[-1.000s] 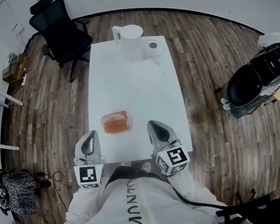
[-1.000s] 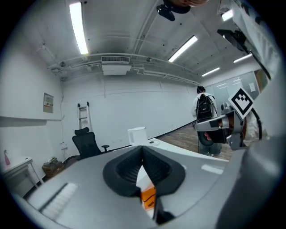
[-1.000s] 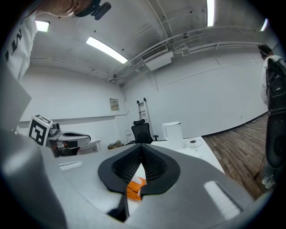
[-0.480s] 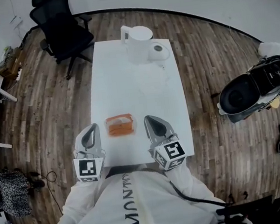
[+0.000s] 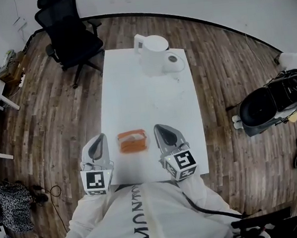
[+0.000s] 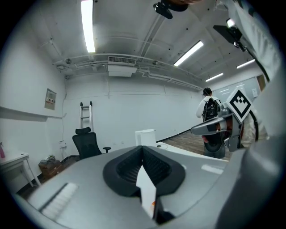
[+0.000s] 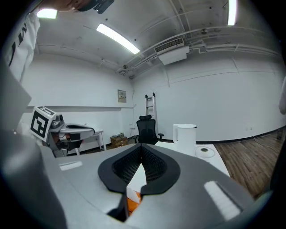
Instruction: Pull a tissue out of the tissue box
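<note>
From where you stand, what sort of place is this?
Probably an office or lab workroom: a plain white table on wood-plank flooring, a black office chair beside it, and a ladder by a bare white wall under ceiling strip lights.

A white long-sleeved top [image 5: 113, 226] with dark lettering [image 5: 141, 226] down the front. The left claw [image 5: 99, 138] and right claw [image 5: 159, 127] are smooth grey shells with black ribbed pads [image 6: 156, 167]. Each carries a cube [image 5: 96, 182] of black-and-white square markers. A black cable [image 5: 207, 212] trails from the right one.
</note>
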Tool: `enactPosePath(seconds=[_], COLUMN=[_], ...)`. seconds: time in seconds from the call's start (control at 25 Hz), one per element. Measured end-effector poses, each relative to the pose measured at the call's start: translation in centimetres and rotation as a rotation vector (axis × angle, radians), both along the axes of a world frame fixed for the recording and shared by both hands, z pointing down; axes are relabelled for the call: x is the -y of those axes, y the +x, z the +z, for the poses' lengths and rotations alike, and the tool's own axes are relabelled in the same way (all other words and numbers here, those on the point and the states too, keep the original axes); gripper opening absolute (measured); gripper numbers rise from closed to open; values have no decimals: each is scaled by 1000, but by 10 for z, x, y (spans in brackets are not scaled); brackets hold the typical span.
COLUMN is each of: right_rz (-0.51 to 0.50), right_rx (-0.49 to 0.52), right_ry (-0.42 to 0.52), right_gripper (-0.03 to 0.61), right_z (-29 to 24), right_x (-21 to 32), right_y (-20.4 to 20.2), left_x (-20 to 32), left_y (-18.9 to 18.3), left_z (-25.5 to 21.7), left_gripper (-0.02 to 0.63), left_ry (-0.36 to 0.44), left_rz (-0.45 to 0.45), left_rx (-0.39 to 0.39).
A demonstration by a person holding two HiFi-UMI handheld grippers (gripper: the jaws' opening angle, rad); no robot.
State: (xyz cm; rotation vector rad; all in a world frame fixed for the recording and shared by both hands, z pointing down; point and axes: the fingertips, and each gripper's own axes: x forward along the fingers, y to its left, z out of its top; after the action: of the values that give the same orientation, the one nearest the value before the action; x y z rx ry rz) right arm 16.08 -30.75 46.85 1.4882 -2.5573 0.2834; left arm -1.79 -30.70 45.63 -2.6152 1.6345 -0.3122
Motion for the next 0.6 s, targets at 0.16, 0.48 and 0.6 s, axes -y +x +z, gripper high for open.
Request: enactPosePath(seconds=[0.16, 0.48, 0.6], right_rz=[-93, -446, -612], right_rx=[-36, -175, -259], right_ry=[-76, -216, -272], right_gripper=[3, 194, 262], right_z=[20, 68, 90], right_x=[6, -7, -14], right_y=[-12, -56, -76], left_x=[4, -3, -4], left_y=[-3, -6, -9], left_z=[1, 15, 19], left_gripper=[-2, -2, -2], left_ry=[-7, -36, -47], left_rz=[-22, -59, -72], left_rx=[3, -1, -9])
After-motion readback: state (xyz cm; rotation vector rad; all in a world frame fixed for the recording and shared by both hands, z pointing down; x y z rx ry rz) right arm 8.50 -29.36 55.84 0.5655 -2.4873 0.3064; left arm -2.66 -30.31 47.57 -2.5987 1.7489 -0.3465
